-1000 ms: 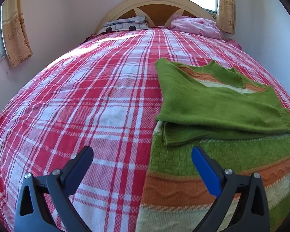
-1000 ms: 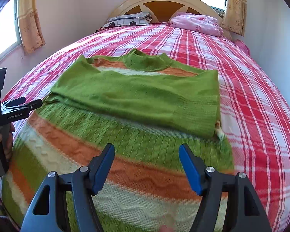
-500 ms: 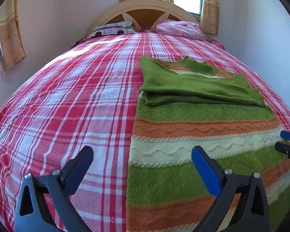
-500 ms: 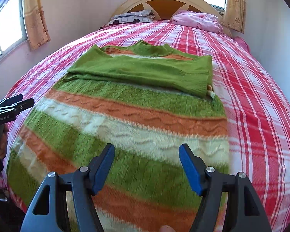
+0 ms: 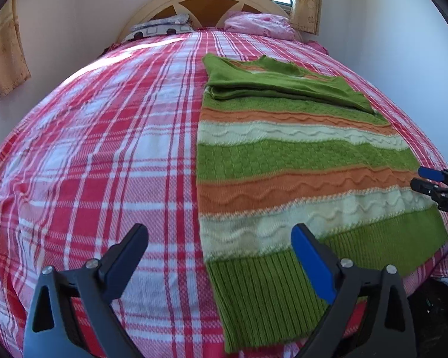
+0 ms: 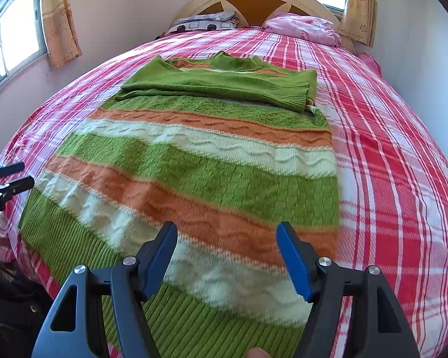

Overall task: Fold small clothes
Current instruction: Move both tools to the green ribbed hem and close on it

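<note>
Left wrist view: my left gripper [image 5: 219, 258] has its jaws wide, holding nothing, hovering over the near-left hem corner of the green, orange and cream striped knit sweater [image 5: 298, 161]. The sweater lies flat on the bed with the red-and-white plaid cover [image 5: 104, 149], body toward me, both sleeves folded across the chest near the collar. My right gripper [image 5: 424, 179] pokes in at the right edge, beside the sweater's side. Right wrist view: right gripper [image 6: 227, 256] is above the ribbed hem on the right half, jaws wide and empty; left gripper [image 6: 13, 176] shows at the far left edge. Reading: sleeves are in, the bottom-to-top fold is not yet done. Next move calls for both jaws dropping to the hem corners, pinching both knit layers, then lifting evenly and carrying the hem up to the collar.
</note>
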The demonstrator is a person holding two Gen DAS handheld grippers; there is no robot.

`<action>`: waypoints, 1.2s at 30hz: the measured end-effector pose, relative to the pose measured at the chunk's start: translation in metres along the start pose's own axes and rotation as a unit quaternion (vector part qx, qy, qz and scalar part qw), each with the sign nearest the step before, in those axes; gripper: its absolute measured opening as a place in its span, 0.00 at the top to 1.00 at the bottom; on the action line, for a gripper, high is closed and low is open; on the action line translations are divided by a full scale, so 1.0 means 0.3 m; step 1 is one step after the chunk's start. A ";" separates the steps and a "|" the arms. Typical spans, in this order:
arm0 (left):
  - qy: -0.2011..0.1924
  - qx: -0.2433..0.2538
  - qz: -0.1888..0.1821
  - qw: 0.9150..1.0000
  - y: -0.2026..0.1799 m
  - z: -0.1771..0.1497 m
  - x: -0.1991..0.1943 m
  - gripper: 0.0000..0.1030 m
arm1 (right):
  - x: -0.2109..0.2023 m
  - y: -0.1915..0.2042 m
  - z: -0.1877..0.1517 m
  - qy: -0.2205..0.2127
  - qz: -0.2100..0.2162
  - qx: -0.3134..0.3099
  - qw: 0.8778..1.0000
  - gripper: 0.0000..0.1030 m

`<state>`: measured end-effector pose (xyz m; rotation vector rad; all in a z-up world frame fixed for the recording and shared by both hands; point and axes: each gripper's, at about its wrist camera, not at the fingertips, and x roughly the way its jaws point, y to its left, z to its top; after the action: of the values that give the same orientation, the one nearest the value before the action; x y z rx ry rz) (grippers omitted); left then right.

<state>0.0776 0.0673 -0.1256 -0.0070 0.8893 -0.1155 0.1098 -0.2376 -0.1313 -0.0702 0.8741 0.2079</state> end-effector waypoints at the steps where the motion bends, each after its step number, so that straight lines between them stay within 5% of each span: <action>1: 0.009 -0.007 -0.010 1.000 0.004 -0.017 -0.002 0.15 | -0.010 0.000 -0.013 0.000 -0.003 0.001 1.000 0.32; 12: 0.066 -0.059 -0.064 0.994 -0.004 -0.129 0.018 0.38 | -0.115 -0.022 -0.144 -0.003 -0.029 0.011 1.000 0.32; 15: 0.067 -0.070 -0.080 0.992 0.000 -0.133 0.017 0.53 | -0.128 -0.040 -0.160 -0.002 -0.030 0.021 0.999 0.32; 26: 0.059 -0.072 -0.073 0.993 0.007 -0.144 0.011 0.90 | -0.172 -0.127 -0.238 0.009 -0.041 0.072 0.997 0.32; 36: 0.050 -0.068 -0.069 0.994 0.007 -0.144 0.010 0.91 | -0.166 -0.109 -0.261 0.005 -0.021 0.085 0.996 0.33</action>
<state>0.0463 0.0709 -0.1551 -0.1904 0.9960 -0.1852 0.0265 -0.2887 -0.1440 0.0681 0.8959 0.0933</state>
